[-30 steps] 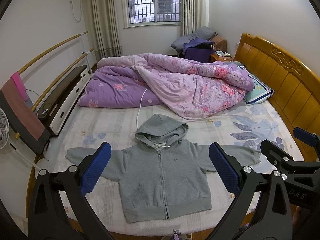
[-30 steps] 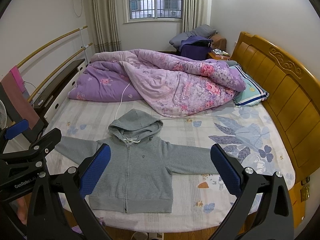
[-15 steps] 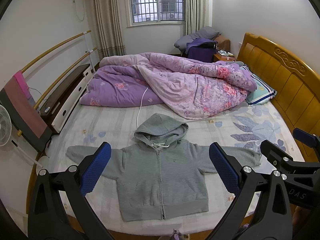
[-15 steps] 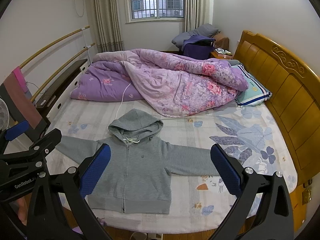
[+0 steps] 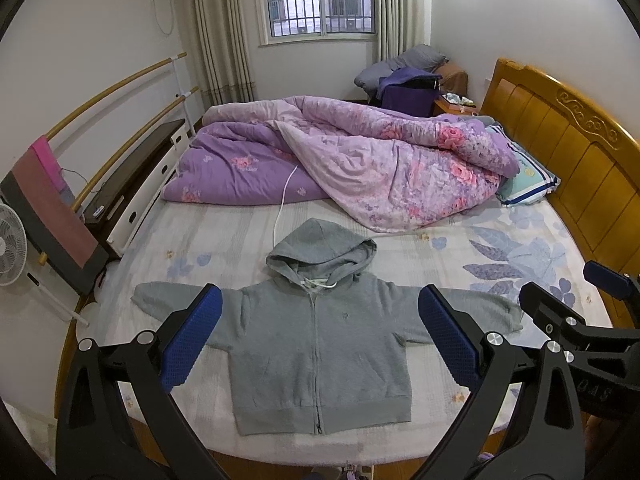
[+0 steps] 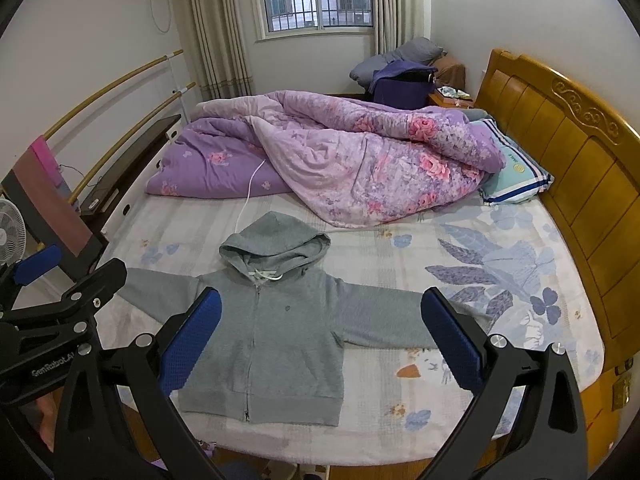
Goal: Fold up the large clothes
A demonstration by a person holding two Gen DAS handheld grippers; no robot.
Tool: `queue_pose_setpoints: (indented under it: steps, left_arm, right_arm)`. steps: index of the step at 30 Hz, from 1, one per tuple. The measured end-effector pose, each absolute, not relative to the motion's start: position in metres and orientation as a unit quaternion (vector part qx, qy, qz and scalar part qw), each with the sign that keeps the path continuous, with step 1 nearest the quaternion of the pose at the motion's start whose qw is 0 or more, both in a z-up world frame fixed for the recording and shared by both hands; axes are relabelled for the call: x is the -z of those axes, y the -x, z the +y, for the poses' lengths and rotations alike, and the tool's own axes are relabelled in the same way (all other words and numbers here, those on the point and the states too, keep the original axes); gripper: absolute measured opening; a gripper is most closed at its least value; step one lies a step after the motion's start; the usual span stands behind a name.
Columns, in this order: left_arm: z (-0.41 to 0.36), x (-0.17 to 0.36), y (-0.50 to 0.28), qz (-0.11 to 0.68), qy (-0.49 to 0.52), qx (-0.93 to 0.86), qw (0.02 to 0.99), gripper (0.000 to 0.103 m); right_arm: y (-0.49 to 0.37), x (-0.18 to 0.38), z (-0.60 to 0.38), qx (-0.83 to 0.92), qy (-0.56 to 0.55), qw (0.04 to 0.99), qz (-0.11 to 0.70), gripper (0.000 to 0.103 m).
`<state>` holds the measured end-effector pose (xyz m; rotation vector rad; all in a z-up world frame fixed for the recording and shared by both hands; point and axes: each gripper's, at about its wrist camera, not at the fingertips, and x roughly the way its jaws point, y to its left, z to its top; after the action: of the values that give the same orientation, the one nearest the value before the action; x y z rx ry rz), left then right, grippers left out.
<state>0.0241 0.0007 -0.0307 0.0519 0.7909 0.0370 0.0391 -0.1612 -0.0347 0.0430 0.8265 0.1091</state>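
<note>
A grey zip hoodie lies flat and face up on the bed near its front edge, both sleeves spread out sideways and the hood pointing away from me. It also shows in the right wrist view. My left gripper is open and empty, held above and in front of the hoodie's body. My right gripper is open and empty, over the hoodie's right side and sleeve. Neither gripper touches the cloth. The right gripper also shows in the left wrist view, and the left gripper in the right wrist view.
A bunched purple floral quilt fills the far half of the bed, with a white cable running toward the hood. A pillow lies by the wooden headboard. A fan and a rail stand at the left.
Both grippers have drawn back and risen a little, so the hoodie sits slightly lower and smaller in each view. The hoodie has not moved.
</note>
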Motion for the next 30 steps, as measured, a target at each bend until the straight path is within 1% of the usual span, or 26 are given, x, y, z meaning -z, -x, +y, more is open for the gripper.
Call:
queue_pose_setpoints:
  steps: [8, 15, 22, 30]
  left_arm:
    - [-0.011, 0.034, -0.040, 0.399, -0.033, -0.021, 0.916, 0.098]
    - [-0.002, 0.041, -0.057, 0.412, -0.030, -0.016, 0.911, 0.098]
    - [0.027, 0.053, -0.081, 0.421, -0.029, -0.005, 0.907, 0.098]
    - [0.097, 0.080, -0.119, 0.424, -0.044, 0.021, 0.904, 0.098]
  right_arm:
    - [-0.053, 0.043, -0.172, -0.058, -0.033, 0.908, 0.414, 0.096]
    - [-0.069, 0.050, -0.163, -0.056, -0.031, 0.903, 0.424, 0.096]
    - [-0.089, 0.061, -0.131, -0.042, -0.025, 0.899, 0.436, 0.096]
    - [-0.123, 0.084, -0.062, -0.008, -0.015, 0.891, 0.453, 0.096]
